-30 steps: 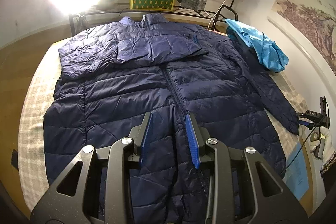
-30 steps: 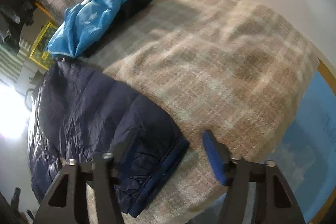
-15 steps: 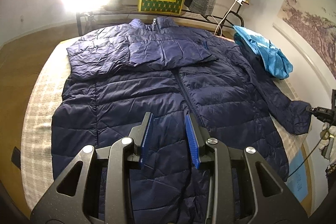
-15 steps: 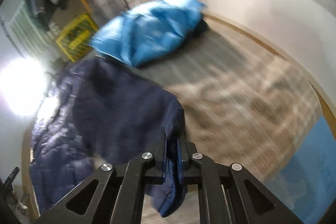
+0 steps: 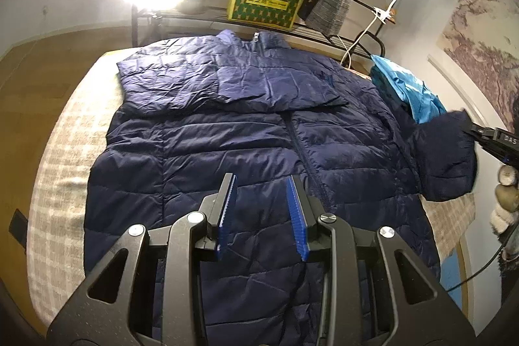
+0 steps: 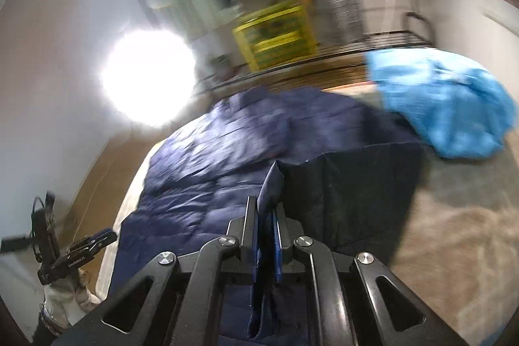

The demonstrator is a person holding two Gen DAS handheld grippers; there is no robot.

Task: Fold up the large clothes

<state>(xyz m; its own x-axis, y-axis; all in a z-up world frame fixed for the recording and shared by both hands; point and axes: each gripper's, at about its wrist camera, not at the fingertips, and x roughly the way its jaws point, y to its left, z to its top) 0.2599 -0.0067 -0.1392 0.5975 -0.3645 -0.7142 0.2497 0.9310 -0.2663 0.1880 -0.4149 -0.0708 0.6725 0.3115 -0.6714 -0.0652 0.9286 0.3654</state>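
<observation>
If the cuff slips out of the right gripper (image 6: 266, 216) while the sleeve (image 5: 449, 158) hangs in the air at the right edge of the left view, it could flop back or land crooked on the jacket (image 5: 253, 151). The puffy cloth is slippery, and only a thin bit is pinched. That gripper's jaws are squeezed together on the cuff. The left gripper (image 5: 261, 209) hangs low in the middle, partly apart, holding nothing. The big jacket lies flat on the blanket (image 5: 65, 158).
</observation>
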